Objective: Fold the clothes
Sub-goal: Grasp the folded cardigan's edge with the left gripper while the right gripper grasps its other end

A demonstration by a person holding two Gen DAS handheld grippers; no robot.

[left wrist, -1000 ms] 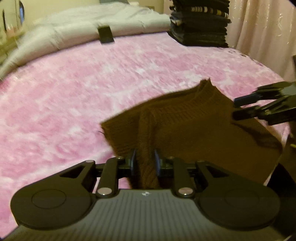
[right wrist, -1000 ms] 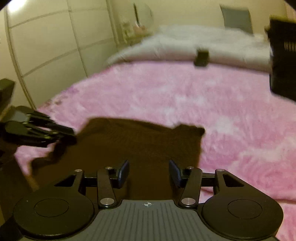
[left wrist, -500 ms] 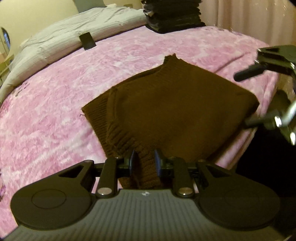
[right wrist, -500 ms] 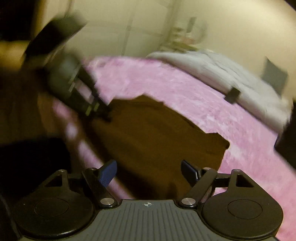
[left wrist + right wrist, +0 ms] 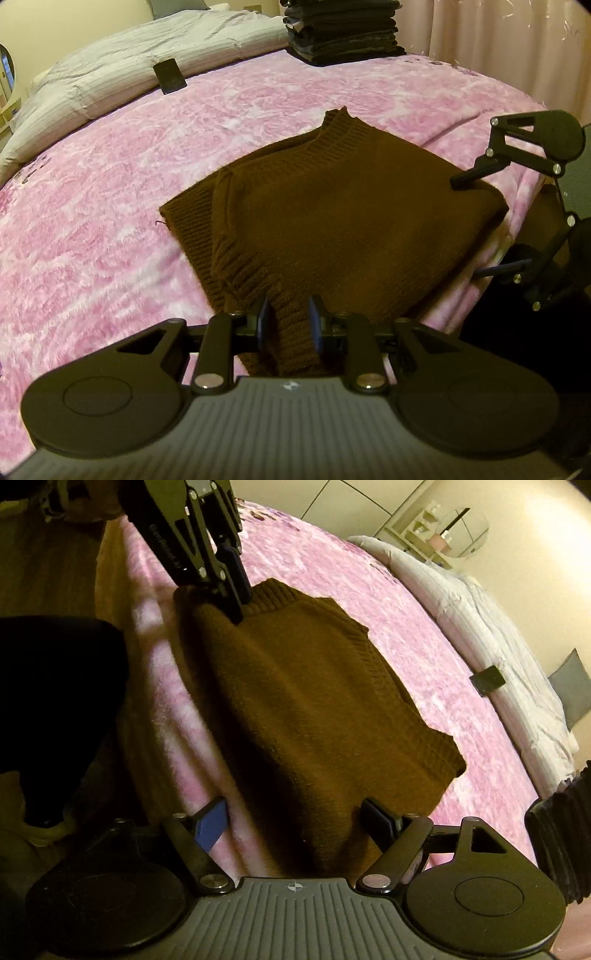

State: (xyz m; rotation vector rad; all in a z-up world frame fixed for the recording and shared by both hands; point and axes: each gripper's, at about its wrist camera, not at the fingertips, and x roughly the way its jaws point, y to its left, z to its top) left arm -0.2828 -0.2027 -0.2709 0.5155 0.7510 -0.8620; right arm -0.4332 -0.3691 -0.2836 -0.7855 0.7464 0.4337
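Observation:
A brown knit sweater lies folded on the pink blanket near the bed's edge. My left gripper is shut on the ribbed hem corner of the sweater. It also shows in the right wrist view, pinching that corner. My right gripper is open, its jaws wide apart at the sweater's near edge, holding nothing. In the left wrist view the right gripper stands at the sweater's right corner by the bed edge.
A stack of dark folded clothes sits at the far side of the bed. A dark phone lies against the grey duvet. A curtain hangs at the right. The bed edge and dark floor are beside me.
The right gripper opened wider and swung round to the sweater's right end. The left gripper kept hold of the hem; the sweater now lies flatter and folded.

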